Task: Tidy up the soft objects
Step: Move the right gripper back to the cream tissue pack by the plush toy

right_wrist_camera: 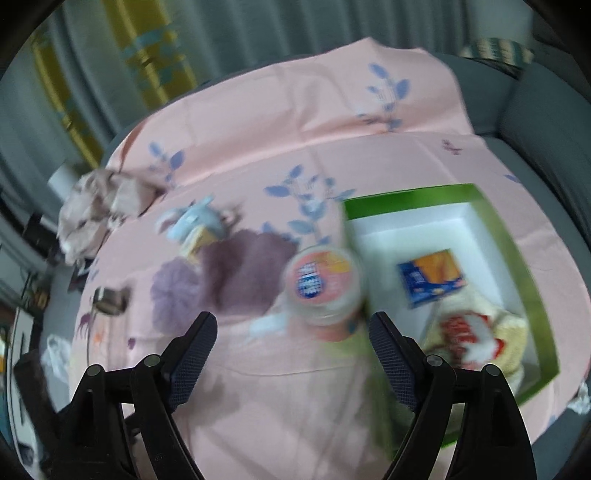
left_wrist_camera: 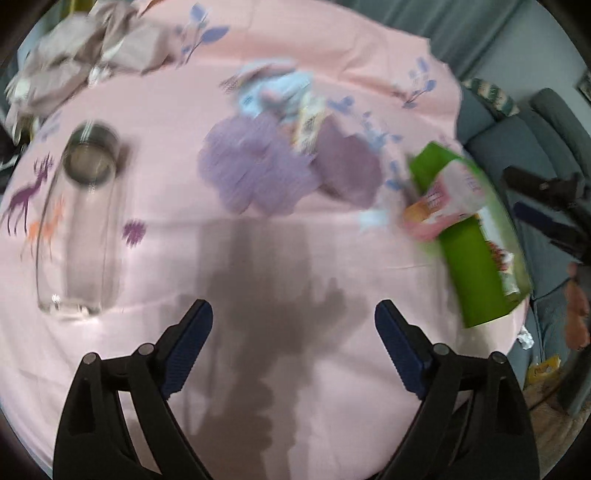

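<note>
We see the main risk at the left of the table: a tall clear glass (left_wrist_camera: pixel 79 229) with a metal rim stands at about nine o'clock in the left wrist view, and a sideways sweep toward the soft things could knock it over, we judge. Our left gripper (left_wrist_camera: pixel 293 317) is spread wide with nothing between its blue pads, only its own shadow on the cloth. At the centre, around twelve o'clock, lie the purple fluffy cloths (left_wrist_camera: pixel 258 166), with a pale blue soft item (left_wrist_camera: pixel 273 88) and a printed packet touching them just beyond; both views are blurred, so a grab made now could catch the tablecloth (left_wrist_camera: pixel 177 266) along with a cloth and drag everything on it. Our right gripper (right_wrist_camera: pixel 291 328) is likewise wide apart and holds nothing, though a round pink-lidded tub (right_wrist_camera: pixel 323 284) sits just ahead of its fingers, at about one o'clock, against the wall of the green box (right_wrist_camera: pixel 532 295); a nudge could tip it. In that box, at three o'clock, already lie a blue-and-orange packet (right_wrist_camera: pixel 432 277) and a cream, red and white soft item (right_wrist_camera: pixel 476 336). The surface is a pink tablecloth printed with blue leaves and deer; a crumpled mauve cloth (left_wrist_camera: pixel 88 55) rests at its far left corner. Grey curtains (right_wrist_camera: pixel 258 29) hang beyond, and a grey sofa (right_wrist_camera: pixel 550 122) stands to the right.
</note>
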`<state>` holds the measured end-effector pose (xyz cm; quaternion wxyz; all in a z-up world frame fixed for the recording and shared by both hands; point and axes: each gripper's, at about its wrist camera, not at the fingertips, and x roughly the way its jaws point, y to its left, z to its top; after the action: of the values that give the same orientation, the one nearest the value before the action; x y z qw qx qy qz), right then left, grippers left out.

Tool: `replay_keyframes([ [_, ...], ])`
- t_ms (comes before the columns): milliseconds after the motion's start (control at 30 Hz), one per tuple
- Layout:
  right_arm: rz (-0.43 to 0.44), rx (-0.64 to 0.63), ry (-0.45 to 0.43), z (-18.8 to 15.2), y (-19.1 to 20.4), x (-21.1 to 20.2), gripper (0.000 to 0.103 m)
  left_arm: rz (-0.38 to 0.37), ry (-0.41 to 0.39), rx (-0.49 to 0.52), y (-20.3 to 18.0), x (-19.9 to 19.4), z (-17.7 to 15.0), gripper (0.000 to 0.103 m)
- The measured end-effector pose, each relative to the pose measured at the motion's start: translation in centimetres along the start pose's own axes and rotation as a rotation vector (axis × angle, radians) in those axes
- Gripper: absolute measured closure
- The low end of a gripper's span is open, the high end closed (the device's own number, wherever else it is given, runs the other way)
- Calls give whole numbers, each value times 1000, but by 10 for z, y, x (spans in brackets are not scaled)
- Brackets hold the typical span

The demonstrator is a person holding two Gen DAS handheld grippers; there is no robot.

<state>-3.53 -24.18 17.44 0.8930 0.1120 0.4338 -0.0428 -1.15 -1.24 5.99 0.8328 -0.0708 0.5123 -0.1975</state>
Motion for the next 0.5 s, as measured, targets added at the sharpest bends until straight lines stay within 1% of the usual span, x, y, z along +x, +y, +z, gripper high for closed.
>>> replay_keyframes([
  [67, 16, -12, 23, -2, 12, 10, 18, 14, 0, -33, 9, 6, -1, 14],
  [200, 38, -41, 57, -4, 37, 26, 18, 0, -7, -89, 29, 10, -3, 14],
  [333, 53, -57, 52, 5, 63, 41, 18, -2, -15, -134, 38, 8, -4, 14],
  [400, 73, -55, 73, 11, 73, 50, 19, -2, -2, -150, 41, 7, -5, 14],
  [467, 76, -58, 102, 23, 87, 63, 29, -5, 1, -169, 47, 4, -5, 14],
  [500, 71, -65, 105, 29, 94, 69, 32, -14, -9, -186, 50, 1, -4, 14],
])
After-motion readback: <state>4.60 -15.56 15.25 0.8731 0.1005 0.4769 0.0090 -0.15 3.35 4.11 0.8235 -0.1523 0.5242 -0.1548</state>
